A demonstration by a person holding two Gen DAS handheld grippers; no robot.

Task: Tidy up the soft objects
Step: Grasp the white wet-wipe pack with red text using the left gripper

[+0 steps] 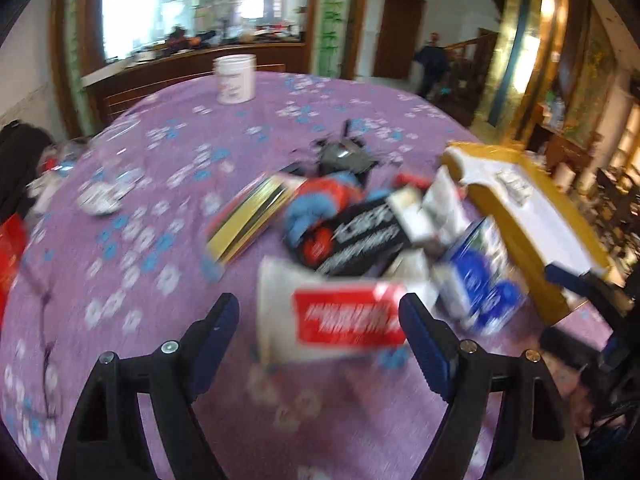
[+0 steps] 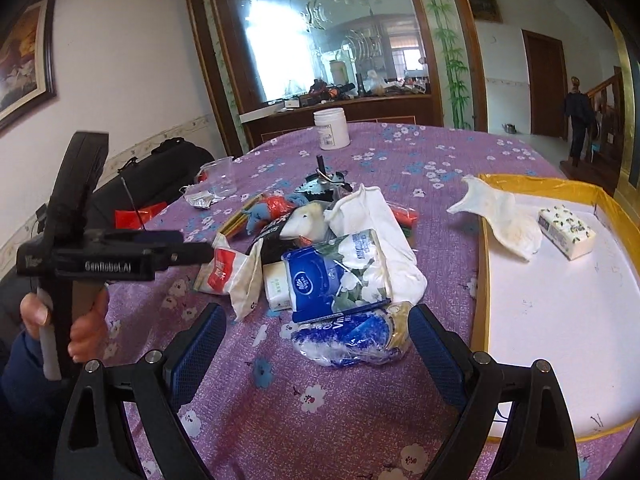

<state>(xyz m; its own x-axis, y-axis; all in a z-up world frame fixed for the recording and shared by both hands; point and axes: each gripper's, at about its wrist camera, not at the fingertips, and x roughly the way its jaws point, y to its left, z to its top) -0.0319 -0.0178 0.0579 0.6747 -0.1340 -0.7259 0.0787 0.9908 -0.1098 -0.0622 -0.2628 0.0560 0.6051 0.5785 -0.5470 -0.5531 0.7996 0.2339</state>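
A heap of soft things lies mid-table: a red-and-white packet (image 1: pixel 344 320) (image 2: pixel 224 272), blue tissue packs (image 2: pixel 340 276), a white cloth (image 2: pixel 376 216), a blue-and-orange plush toy (image 2: pixel 268 210). My left gripper (image 1: pixel 320 316) is open, and the red-and-white packet lies just ahead between its fingers; this view is blurred. My right gripper (image 2: pixel 318 332) is open, low over the table, with a crumpled blue tissue pack (image 2: pixel 348 340) between its fingers and the pads apart from it. A yellow-rimmed tray (image 2: pixel 484 280) at the right holds a white rag (image 2: pixel 504 220) and a tissue pack (image 2: pixel 566 236).
At the table's far side stands a white jar (image 2: pixel 331 128). A clear cup (image 2: pixel 222 176) and foil scraps sit at the left, a black metal part (image 2: pixel 324 184) behind the heap. A black bag (image 2: pixel 172 168) lies beyond the left edge. A person (image 2: pixel 578 120) stands far off.
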